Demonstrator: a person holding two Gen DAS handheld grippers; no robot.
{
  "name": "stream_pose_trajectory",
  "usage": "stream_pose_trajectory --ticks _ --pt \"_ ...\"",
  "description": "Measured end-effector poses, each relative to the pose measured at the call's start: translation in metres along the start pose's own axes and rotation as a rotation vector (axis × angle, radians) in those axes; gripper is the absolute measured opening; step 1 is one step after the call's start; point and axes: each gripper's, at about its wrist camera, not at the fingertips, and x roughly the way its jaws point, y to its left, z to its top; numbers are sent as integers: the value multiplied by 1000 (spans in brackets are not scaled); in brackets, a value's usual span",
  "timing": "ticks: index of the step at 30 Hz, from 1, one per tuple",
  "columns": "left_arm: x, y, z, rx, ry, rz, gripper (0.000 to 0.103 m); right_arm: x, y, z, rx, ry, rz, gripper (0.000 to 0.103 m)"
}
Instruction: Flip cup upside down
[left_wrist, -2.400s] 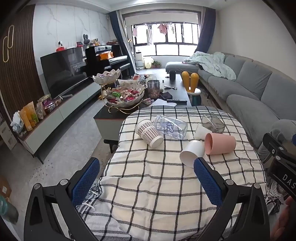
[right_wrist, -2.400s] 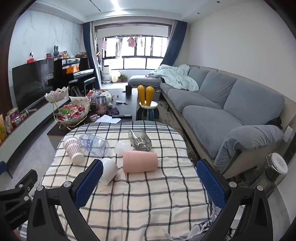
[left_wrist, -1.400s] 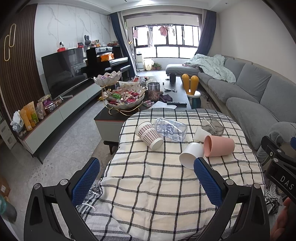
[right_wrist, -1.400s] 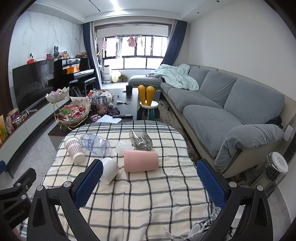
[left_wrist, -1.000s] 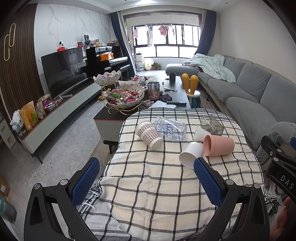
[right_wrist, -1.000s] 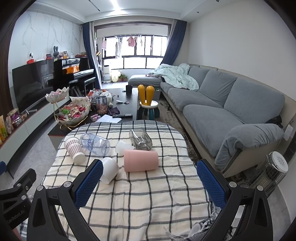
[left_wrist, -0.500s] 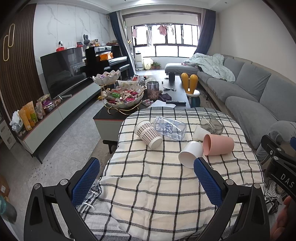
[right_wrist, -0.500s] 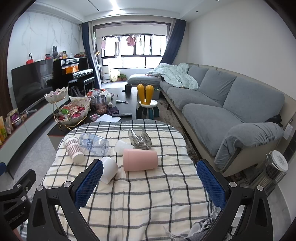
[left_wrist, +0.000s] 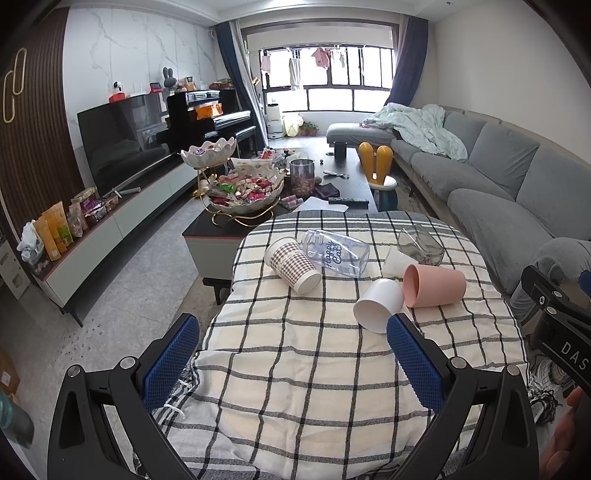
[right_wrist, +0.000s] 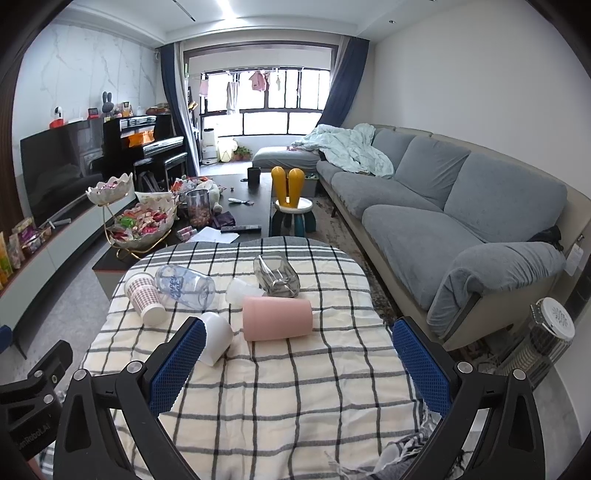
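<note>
Several cups lie on their sides on a table with a checked cloth (left_wrist: 295, 354). A pink cup (left_wrist: 434, 285) (right_wrist: 277, 319), a white cup (left_wrist: 377, 304) (right_wrist: 217, 338), a checked paper cup (left_wrist: 291, 264) (right_wrist: 144, 298), a clear printed glass (left_wrist: 334, 252) (right_wrist: 185, 286), a small translucent cup (left_wrist: 394, 261) (right_wrist: 240, 291) and a smoky glass (left_wrist: 420, 245) (right_wrist: 276, 275) are there. My left gripper (left_wrist: 291, 363) is open and empty above the near cloth. My right gripper (right_wrist: 295, 365) is open and empty, near the pink cup.
A dark coffee table (left_wrist: 332, 177) with a tiered snack bowl (left_wrist: 243, 192) stands beyond the table. A grey sofa (right_wrist: 461, 221) runs along the right. A TV unit (left_wrist: 110, 221) lines the left wall. A small stool (right_wrist: 291, 212) stands behind the table.
Both views have shifted only slightly. The cups have not moved and both grippers remain open.
</note>
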Motion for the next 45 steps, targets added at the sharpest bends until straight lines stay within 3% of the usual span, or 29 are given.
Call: stream_pose_trajectory --ticks 11,21,28,45 --pt "7 -10 -6 8 9 -13 103 1 0 -2 2 3 -3 102" --pt "31 -25 8 86 50 -58 103 20 -11 3 35 16 -42 102" --pt "64 -44 21 175 95 -104 103 44 -20 8 75 69 -91 102" --pt "171 -106 20 381 300 -253 103 126 -39 -3 140 226 -173 102"
